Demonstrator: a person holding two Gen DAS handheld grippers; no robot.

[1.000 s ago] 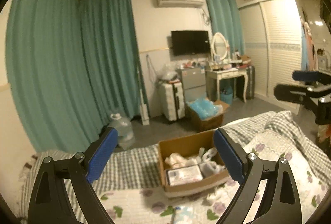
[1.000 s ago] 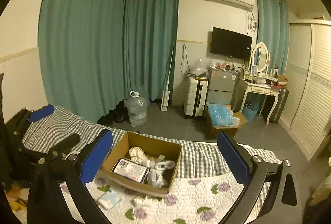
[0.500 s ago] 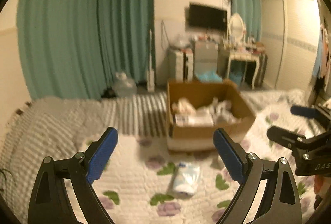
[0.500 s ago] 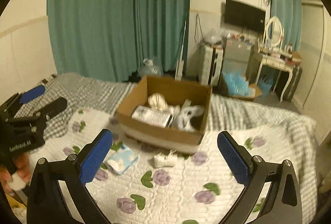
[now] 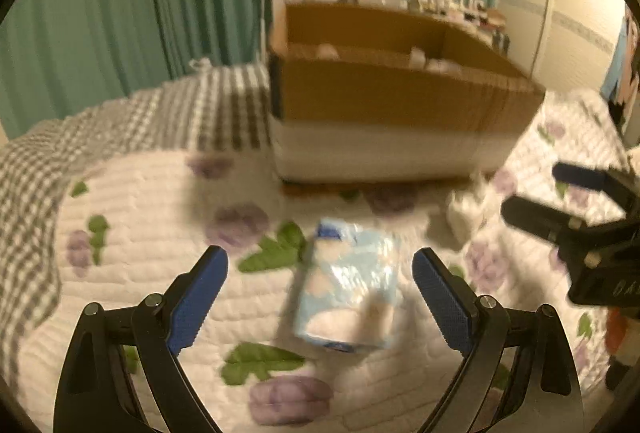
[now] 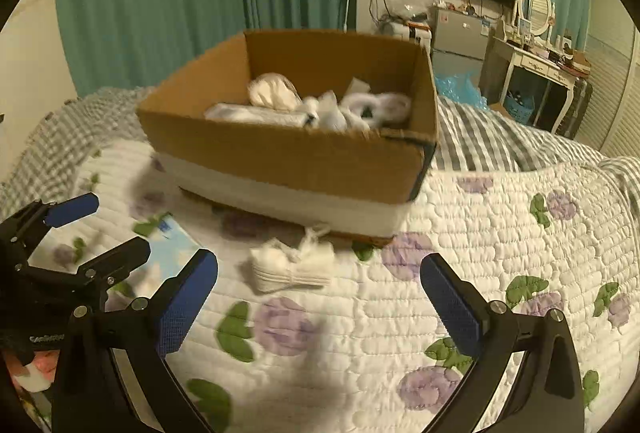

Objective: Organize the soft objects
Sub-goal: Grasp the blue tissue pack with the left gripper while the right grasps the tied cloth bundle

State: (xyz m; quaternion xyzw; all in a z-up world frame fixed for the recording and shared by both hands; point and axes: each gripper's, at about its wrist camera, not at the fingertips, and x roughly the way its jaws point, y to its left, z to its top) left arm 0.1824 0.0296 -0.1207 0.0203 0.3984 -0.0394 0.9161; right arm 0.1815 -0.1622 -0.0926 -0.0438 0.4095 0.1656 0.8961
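Lying spread beneath both pairs of jaws: a white quilt (image 6: 460, 233) printed with purple flowers and green leaves, meeting a grey checked blanket (image 5: 132, 121) off to the left of the left jaws.

Sitting on the quilt straight ahead of both grippers, beyond the fingertips: a cardboard box (image 6: 296, 161) with a white band round its base, holding pale soft items (image 6: 312, 109), blurred and hard to tell apart.

Hovering low over the quilt, jaws standing wide apart and gripping nothing: the left gripper (image 5: 320, 273). Lying flat on the quilt between its two blue pads, nearer the right pad and touching neither: a light-blue plastic-wrapped pack (image 5: 348, 285), blurred.

Hovering likewise, jaws spread wide and holding nothing: the right gripper (image 6: 320, 277). Lying on the quilt ahead of those jaws, between the fingertips and the box, closer to the left pad: a small white cloth bundle (image 6: 292, 265), tied round the middle, just in front of the box's near wall. Showing again past the left pad, partly hidden behind the other gripper: the blue pack.
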